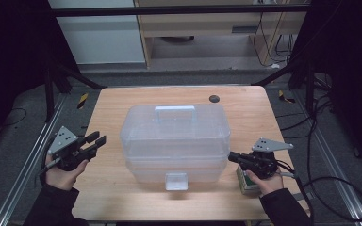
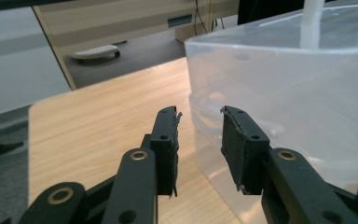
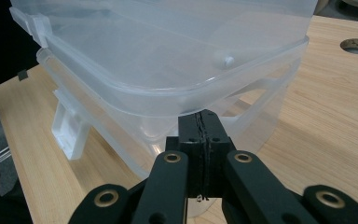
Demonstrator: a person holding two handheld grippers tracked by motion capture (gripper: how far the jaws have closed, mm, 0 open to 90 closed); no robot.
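**High view: two grippers flank the clear storage box**

High view puts the clear plastic box [image 1: 175, 141] in the middle of the table [image 1: 245, 101], handle up, its front latch [image 1: 176, 181] hanging loose. Your right gripper [image 1: 232, 156] rests its tip against the box's right end, fingers [image 3: 200, 140] pressed together on nothing. Your left gripper [image 1: 96, 140] waits just beside the left end, fingers [image 2: 165, 140] partly spread and empty. You look to be setting up to handle the lid. Next, I judge, you need the left fingers around the lid rim while the right steadies the base.
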